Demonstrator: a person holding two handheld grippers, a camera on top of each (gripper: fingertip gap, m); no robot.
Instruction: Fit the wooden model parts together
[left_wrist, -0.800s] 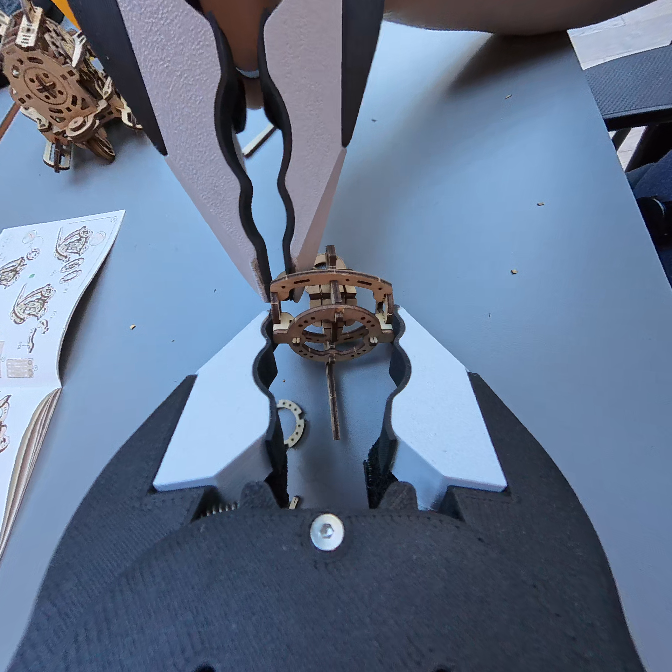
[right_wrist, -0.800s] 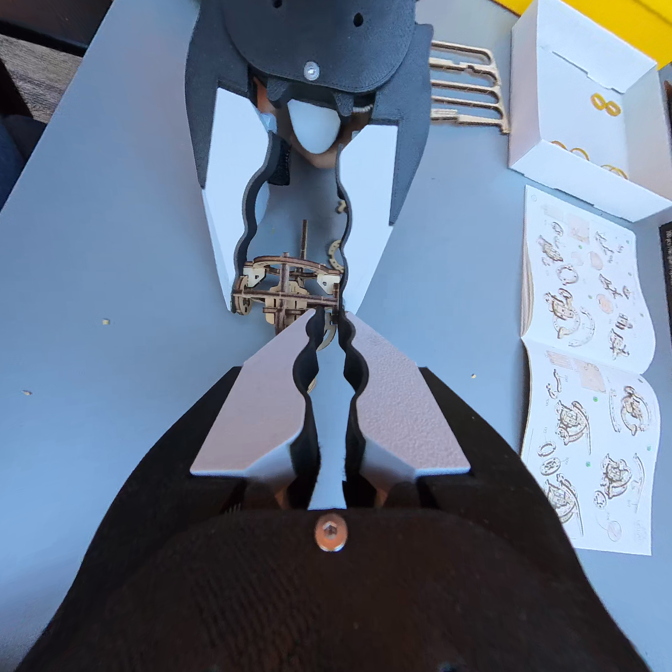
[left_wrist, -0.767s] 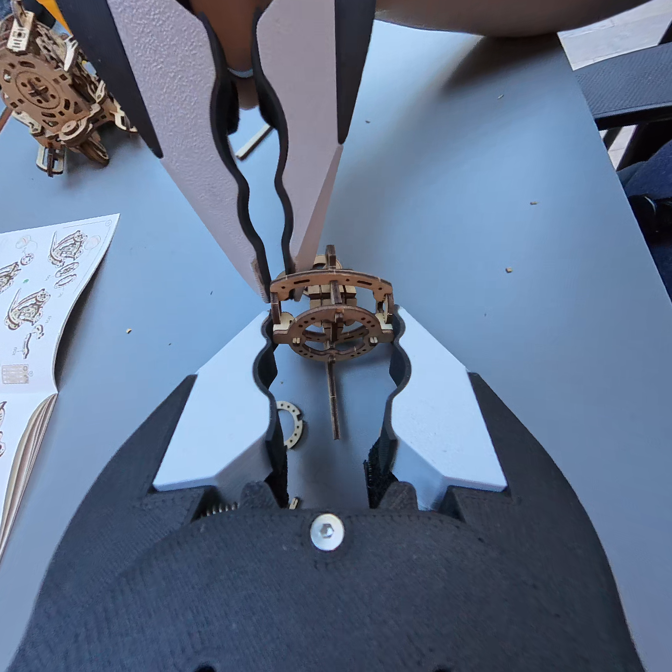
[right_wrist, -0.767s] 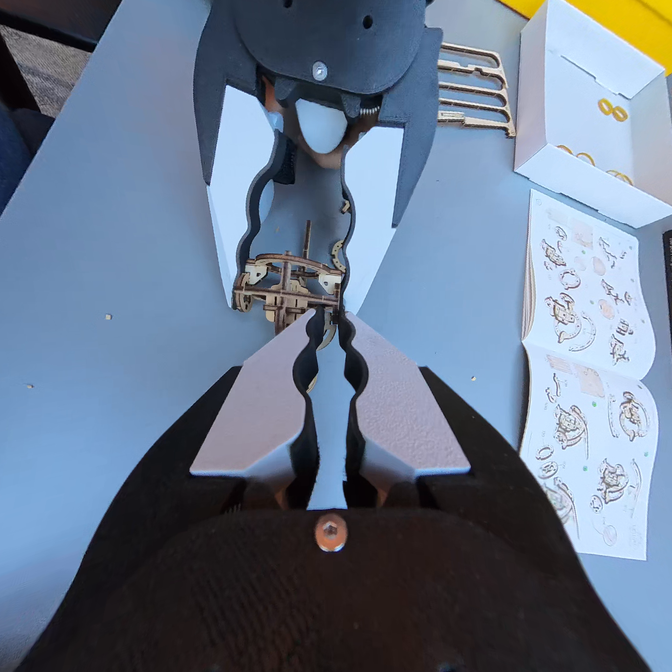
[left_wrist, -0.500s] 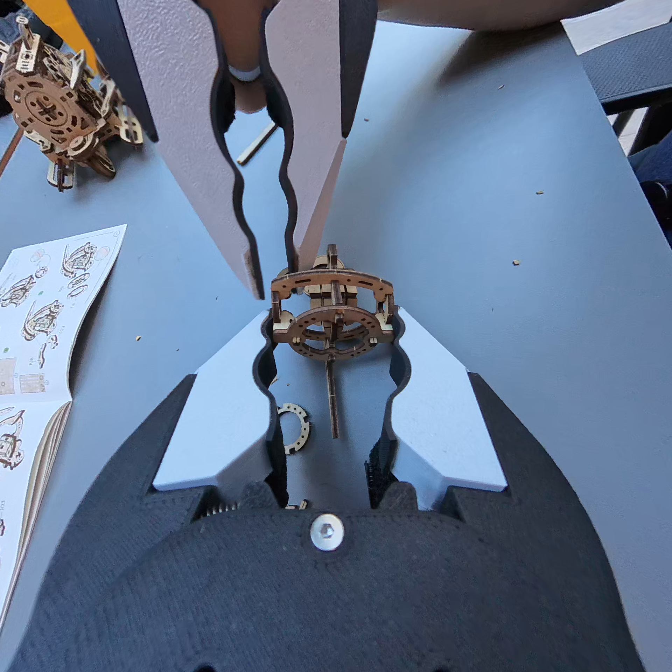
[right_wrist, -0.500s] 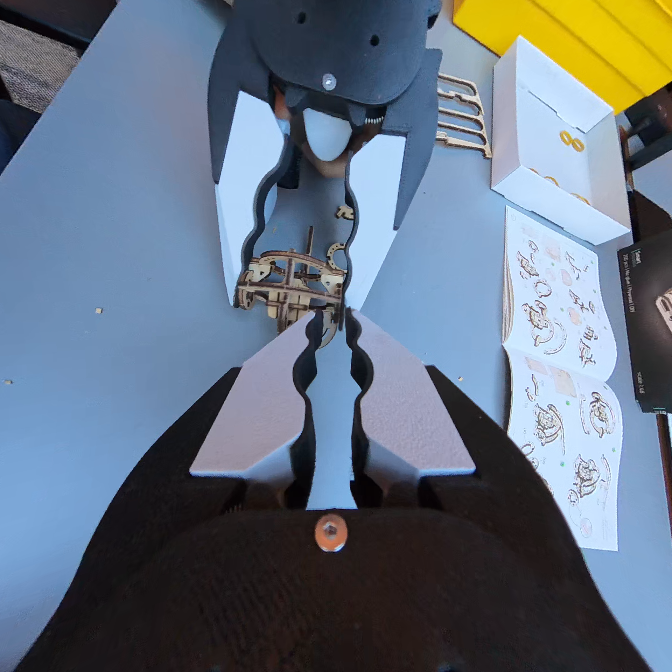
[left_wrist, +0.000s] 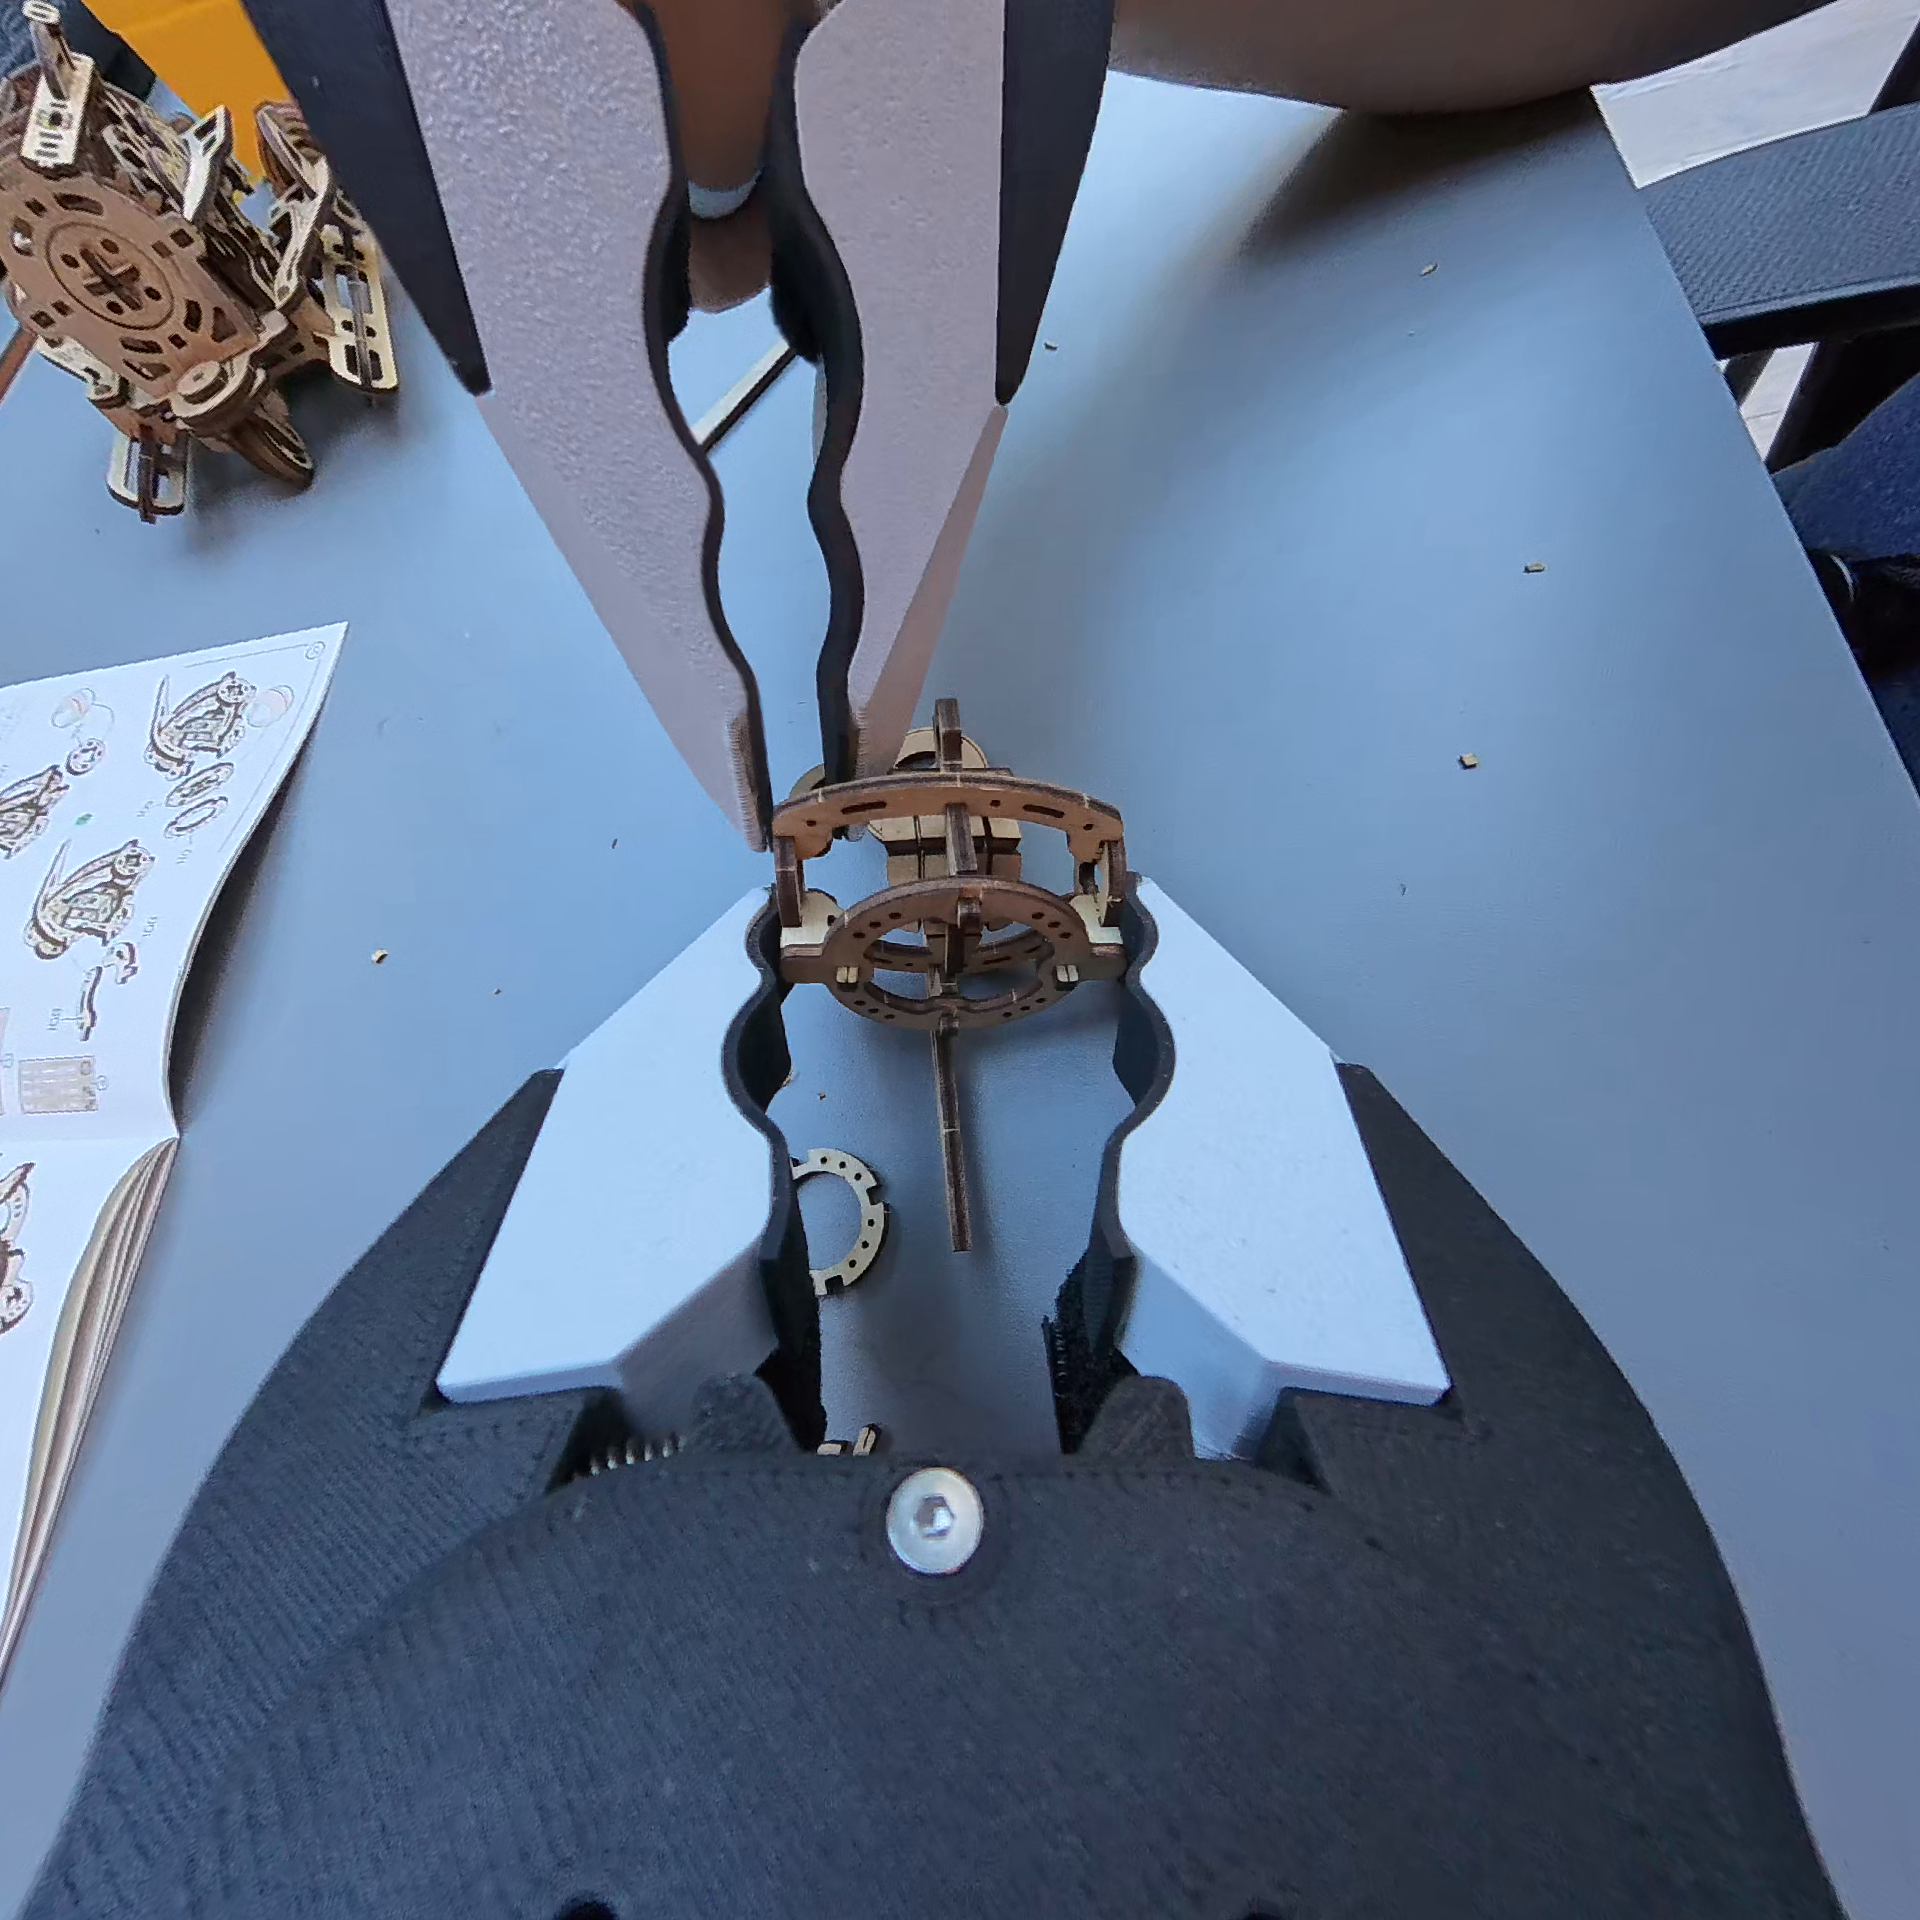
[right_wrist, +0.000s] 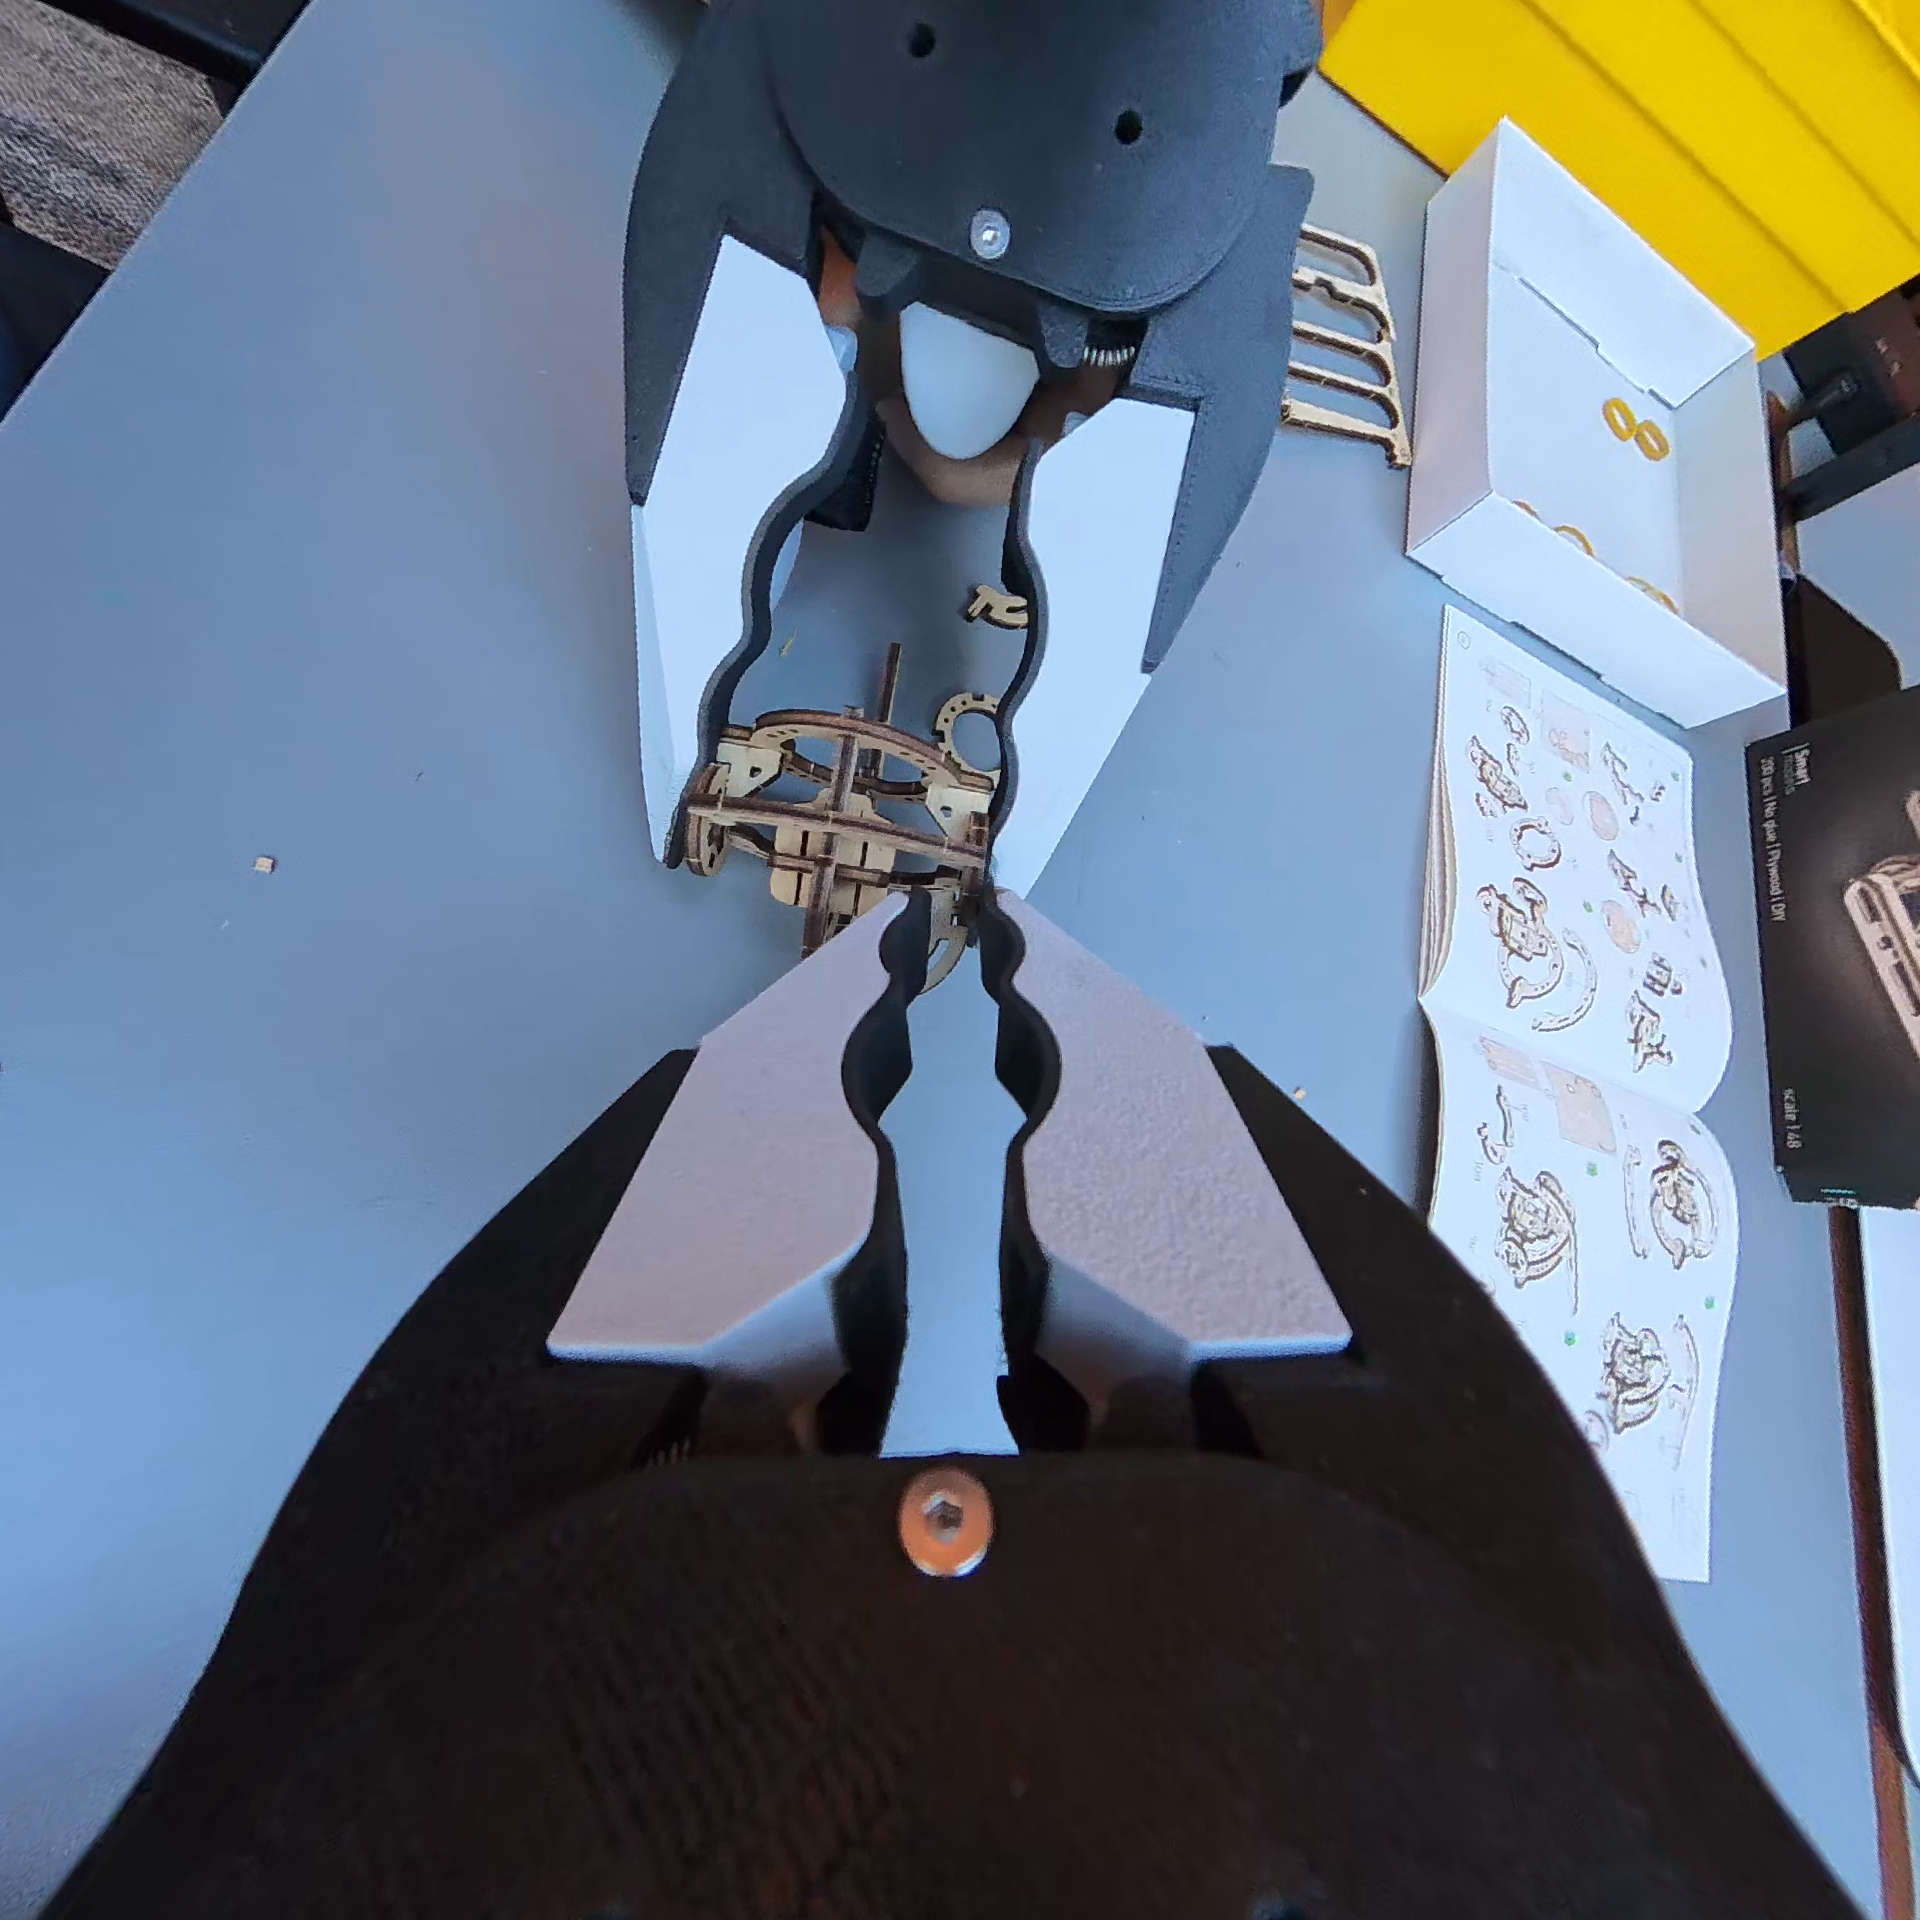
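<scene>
A small wooden assembly (left_wrist: 951, 914) of two pierced rings on a cross frame, with a thin axle (left_wrist: 951, 1132) pointing back at the camera, is held above the grey table (left_wrist: 1351, 727). My left gripper (left_wrist: 948, 920) is shut on its sides. My right gripper (left_wrist: 798, 805) comes from the far side, its fingers a narrow gap apart, pinching the left end of the upper ring. In the right wrist view the right gripper (right_wrist: 951, 904) meets the assembly (right_wrist: 831, 821) at its right edge, with the left gripper (right_wrist: 831, 852) beyond.
A loose half-ring (left_wrist: 847, 1216) and a small piece (right_wrist: 997, 608) lie on the table under the left gripper. A finished wooden model (left_wrist: 156, 281) and an instruction booklet (left_wrist: 125, 883) are at the left. A white box (right_wrist: 1590, 436), a parts sheet (right_wrist: 1345, 343) and a black box (right_wrist: 1849, 935) lie beyond.
The right gripper's fingers widened a little from their tighter pinch and shifted at the ring's end. The left gripper keeps its hold; both moved slightly over the table.
</scene>
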